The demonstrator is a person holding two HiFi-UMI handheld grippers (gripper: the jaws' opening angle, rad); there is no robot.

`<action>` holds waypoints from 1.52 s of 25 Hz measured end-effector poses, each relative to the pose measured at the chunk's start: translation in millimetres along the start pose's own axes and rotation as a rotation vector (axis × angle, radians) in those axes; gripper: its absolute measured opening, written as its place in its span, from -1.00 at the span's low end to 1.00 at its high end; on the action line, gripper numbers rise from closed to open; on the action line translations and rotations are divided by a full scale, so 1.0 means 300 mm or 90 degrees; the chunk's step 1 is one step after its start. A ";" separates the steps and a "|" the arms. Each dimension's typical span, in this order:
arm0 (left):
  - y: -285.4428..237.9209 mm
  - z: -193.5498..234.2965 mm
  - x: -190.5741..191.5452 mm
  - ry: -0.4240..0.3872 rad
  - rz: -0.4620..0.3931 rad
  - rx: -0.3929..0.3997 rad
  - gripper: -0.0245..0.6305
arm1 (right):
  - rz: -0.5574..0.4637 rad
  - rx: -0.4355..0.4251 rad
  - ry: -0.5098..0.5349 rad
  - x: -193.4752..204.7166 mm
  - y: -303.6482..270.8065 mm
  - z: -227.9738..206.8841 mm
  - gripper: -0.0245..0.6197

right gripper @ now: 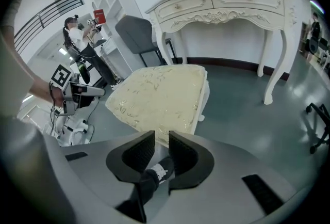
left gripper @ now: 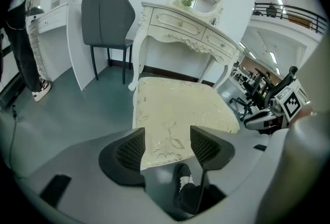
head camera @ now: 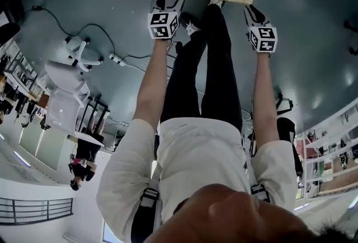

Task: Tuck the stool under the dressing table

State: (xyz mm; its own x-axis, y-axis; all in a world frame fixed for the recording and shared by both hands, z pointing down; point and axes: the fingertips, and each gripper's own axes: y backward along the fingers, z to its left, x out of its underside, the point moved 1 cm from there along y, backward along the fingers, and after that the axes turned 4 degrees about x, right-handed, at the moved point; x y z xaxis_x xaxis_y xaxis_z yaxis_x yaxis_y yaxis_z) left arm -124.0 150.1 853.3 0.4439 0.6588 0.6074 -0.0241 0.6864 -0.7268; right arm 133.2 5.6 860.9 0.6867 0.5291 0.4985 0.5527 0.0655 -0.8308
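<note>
Stool (left gripper: 175, 109) stands out before the desk (left gripper: 196, 32); left gripper (left gripper: 167, 138) wide open, right gripper (right gripper: 161, 140) slightly, both empty, seemingly reaching for its near edge to push it under

We hold our left bare arm (head camera: 150, 82) and right bare arm (head camera: 263, 96) stretched forward, side by side; the left grey two-jaw gripper (left gripper: 167, 148) has its jaws wide apart; the right grey two-jaw gripper (right gripper: 161, 152) shows only a narrow gap.
</note>
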 end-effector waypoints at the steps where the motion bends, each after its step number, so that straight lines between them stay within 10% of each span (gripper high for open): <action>1: -0.005 -0.002 0.000 -0.004 -0.005 0.006 -0.03 | 0.000 0.000 0.001 0.006 -0.007 0.004 -0.56; 17: -0.094 0.019 0.125 -0.109 0.062 0.056 0.22 | 0.009 0.063 0.015 0.077 -0.104 -0.036 -0.10; 38: -0.138 0.017 0.108 -0.110 0.100 0.053 0.26 | -0.003 0.063 0.061 0.060 -0.140 -0.056 -0.12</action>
State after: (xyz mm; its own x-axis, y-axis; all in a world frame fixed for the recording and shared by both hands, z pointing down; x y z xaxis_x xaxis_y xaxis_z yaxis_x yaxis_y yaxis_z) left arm -113.3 144.7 904.8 0.2686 0.7975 0.5402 -0.1576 0.5896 -0.7922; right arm 130.4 -1.9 909.0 0.7289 0.4458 0.5196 0.5098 0.1532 -0.8465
